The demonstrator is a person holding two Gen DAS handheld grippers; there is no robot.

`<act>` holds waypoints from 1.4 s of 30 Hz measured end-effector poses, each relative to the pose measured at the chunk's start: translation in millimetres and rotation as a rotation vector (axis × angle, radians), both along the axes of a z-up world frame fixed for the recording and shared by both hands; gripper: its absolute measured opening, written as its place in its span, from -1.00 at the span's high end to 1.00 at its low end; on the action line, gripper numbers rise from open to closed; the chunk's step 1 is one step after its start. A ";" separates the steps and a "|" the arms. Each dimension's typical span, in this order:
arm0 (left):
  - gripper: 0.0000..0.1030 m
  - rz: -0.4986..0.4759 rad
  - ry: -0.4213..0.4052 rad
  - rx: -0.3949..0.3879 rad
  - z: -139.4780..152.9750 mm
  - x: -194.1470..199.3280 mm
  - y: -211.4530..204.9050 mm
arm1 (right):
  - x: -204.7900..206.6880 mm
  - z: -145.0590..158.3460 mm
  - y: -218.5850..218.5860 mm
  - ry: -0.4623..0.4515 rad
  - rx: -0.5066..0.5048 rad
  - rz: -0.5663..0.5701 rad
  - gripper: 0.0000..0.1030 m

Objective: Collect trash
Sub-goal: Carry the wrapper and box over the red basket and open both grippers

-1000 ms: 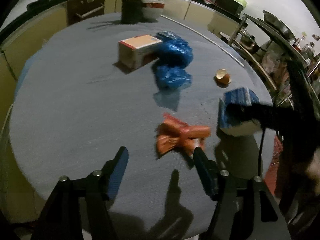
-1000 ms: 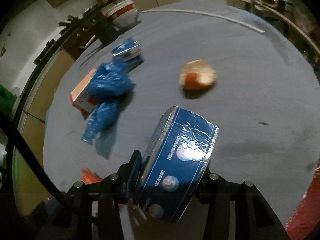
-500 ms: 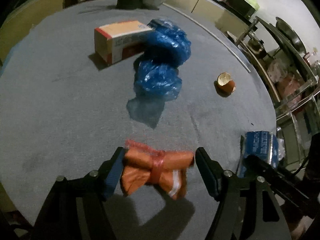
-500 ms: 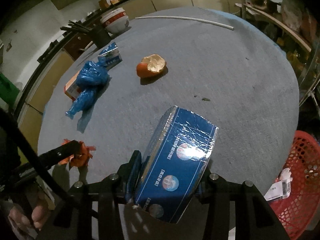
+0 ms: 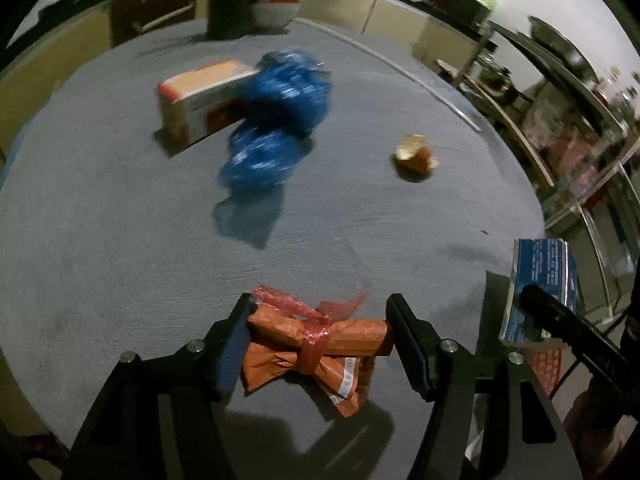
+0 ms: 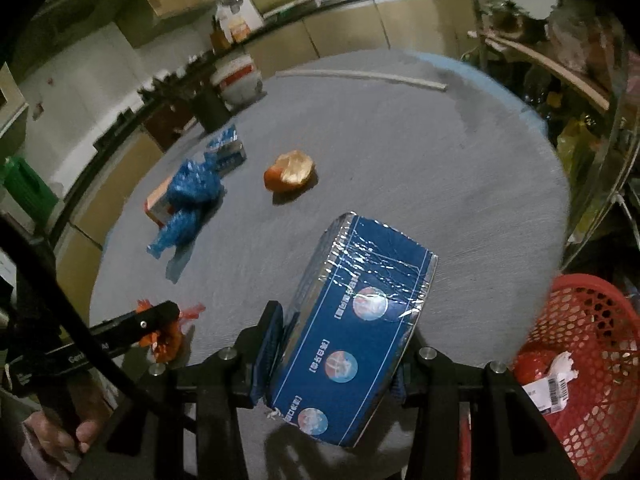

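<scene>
An orange wrapper (image 5: 316,340), tied with red plastic, lies on the grey round table (image 5: 100,240). My left gripper (image 5: 318,312) straddles it with its jaws closing; each end of the wrapper meets a pad and it does not look squeezed. My right gripper (image 6: 344,328) is shut on a blue foil box (image 6: 372,264), held above the table's near edge. That box (image 5: 540,280) also shows at the right of the left wrist view. More trash lies further out: a blue plastic bag (image 5: 276,120), an orange-and-white carton (image 5: 200,96) and an orange peel (image 5: 414,154).
A red mesh basket (image 6: 592,344) with trash in it stands below the table's edge at the right. A small blue box (image 6: 228,148), a white stick (image 6: 360,78), a bowl (image 5: 276,0) and a dark holder (image 5: 228,12) sit far back. Metal shelves crowd the right side.
My left gripper has moved forward until the orange wrapper lies between its jaws. My right gripper has carried the blue box back towards the table's edge, and the red basket has come into view.
</scene>
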State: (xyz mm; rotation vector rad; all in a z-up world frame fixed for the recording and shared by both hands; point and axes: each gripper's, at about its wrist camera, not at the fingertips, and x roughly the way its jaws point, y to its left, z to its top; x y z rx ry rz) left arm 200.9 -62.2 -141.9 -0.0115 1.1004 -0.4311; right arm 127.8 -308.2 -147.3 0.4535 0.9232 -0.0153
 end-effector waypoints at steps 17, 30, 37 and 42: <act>-0.31 -0.410 -0.064 0.049 19.1 -84.8 -146.6 | -114.2 -13.2 -114.8 -0.079 0.062 -0.258 0.04; -0.33 -0.711 -0.035 0.119 -1.3 -150.1 -256.1 | -183.3 -38.0 -172.4 -0.047 0.169 -0.399 -0.12; -0.33 -0.664 -0.007 0.172 -9.5 -146.3 -250.4 | -196.6 -42.3 -193.5 -0.067 0.236 -0.426 -0.35; -0.33 -0.585 -0.004 0.182 -6.4 -136.2 -232.9 | -200.2 -42.0 -204.7 -0.109 0.253 -0.434 -0.35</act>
